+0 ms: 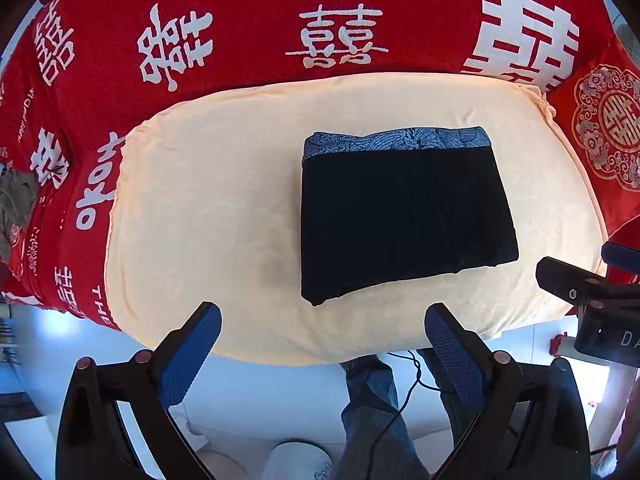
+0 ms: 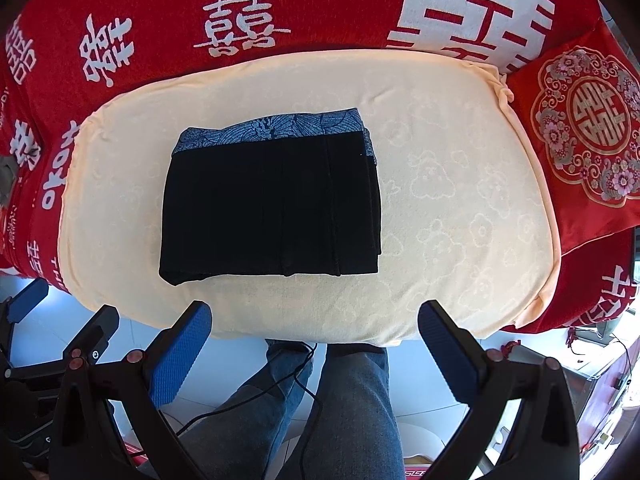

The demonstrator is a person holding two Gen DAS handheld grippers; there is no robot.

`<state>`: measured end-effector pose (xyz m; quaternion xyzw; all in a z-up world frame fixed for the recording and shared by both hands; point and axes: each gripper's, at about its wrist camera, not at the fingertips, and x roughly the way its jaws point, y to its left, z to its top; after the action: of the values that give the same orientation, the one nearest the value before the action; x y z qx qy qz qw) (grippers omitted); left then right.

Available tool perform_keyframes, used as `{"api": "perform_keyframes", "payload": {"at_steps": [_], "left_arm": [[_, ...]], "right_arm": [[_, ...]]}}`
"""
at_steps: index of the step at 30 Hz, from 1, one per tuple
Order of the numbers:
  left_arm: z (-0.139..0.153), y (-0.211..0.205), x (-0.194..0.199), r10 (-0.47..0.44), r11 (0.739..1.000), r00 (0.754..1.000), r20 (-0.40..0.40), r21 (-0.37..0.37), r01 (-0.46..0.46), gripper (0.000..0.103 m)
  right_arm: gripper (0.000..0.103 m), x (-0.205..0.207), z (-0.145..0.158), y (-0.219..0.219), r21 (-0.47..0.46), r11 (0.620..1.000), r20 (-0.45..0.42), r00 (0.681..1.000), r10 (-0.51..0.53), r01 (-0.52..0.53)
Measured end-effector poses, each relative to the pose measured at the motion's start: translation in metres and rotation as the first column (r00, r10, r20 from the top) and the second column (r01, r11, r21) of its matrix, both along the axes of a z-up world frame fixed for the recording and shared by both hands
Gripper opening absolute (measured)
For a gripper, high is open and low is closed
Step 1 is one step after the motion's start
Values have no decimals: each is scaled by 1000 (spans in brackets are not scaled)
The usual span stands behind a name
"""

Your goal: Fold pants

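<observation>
My left claw and right claw both hang released off the near edge of the cream cushion, because the black pants lie there compactly folded, seemingly finished.

A cream cushion sits on a red cover printed with white double-happiness characters. Right of the cushion, touching its edge, lies a red embroidered pillow. Below the cushion's near edge there's pale, glossy floor, brightly lit, with a black cable trailing across it.
</observation>
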<state>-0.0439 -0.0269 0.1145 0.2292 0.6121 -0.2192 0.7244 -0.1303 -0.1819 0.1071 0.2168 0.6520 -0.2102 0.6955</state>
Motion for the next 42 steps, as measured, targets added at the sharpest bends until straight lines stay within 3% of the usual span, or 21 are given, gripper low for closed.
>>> {"api": "perform_keyframes", "payload": {"at_steps": [42], "left_arm": [[-2, 0, 0, -36, 999, 999, 0, 11, 36, 102]], "right_arm": [[103, 1, 0, 1, -19, 1000, -6, 1000, 11, -11]]}}
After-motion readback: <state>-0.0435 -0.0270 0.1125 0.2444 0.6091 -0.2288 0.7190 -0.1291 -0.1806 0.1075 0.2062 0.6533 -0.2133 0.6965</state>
